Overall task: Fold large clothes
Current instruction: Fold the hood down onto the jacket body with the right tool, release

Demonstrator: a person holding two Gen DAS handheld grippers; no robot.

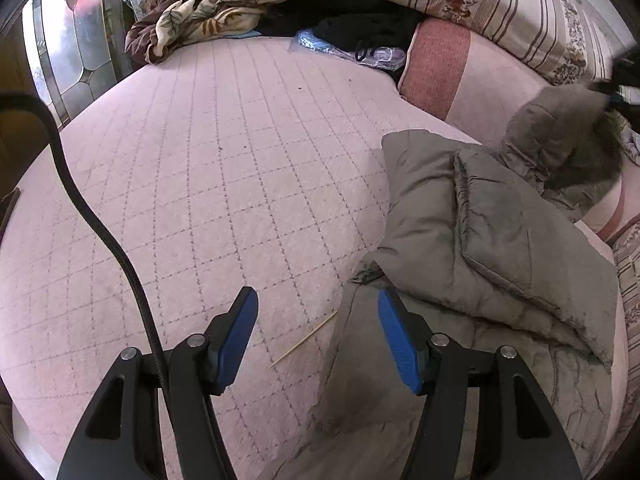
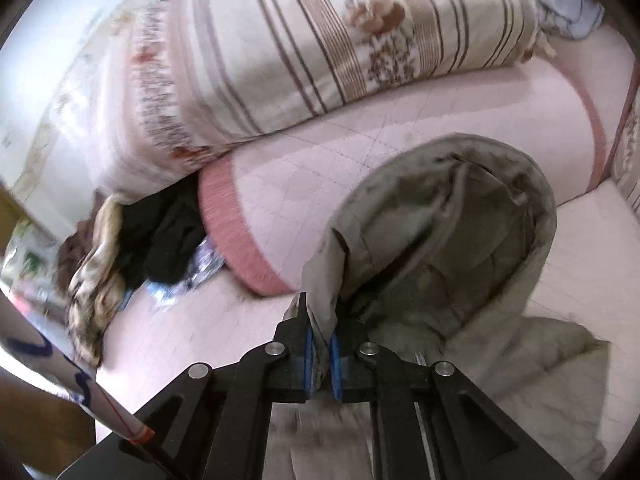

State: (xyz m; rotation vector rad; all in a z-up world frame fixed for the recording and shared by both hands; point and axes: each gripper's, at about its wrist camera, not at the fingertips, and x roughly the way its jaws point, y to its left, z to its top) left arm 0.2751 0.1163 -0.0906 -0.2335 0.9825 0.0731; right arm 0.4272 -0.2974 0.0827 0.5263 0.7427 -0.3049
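Observation:
A grey padded hooded jacket (image 1: 500,240) lies partly folded on the right side of a pink quilted bed (image 1: 200,180). My left gripper (image 1: 318,312) is open and empty, low over the bed at the jacket's left edge; its right pad (image 1: 400,344) is over the fabric. My right gripper (image 2: 320,340) is shut on the edge of the jacket's hood (image 2: 460,232) and holds it lifted and open toward the camera. In the left wrist view the right gripper (image 1: 616,84) shows blurred at the far right, above the raised hood (image 1: 560,132).
A striped floral quilt (image 2: 280,40) and a pink rolled blanket (image 2: 400,128) lie along the bed's far side. A pile of leaf-print bedding (image 1: 208,12), black clothes (image 1: 360,12) and plastic bags (image 1: 360,50) sits at the far end. A thin stick (image 1: 304,338) lies on the bed.

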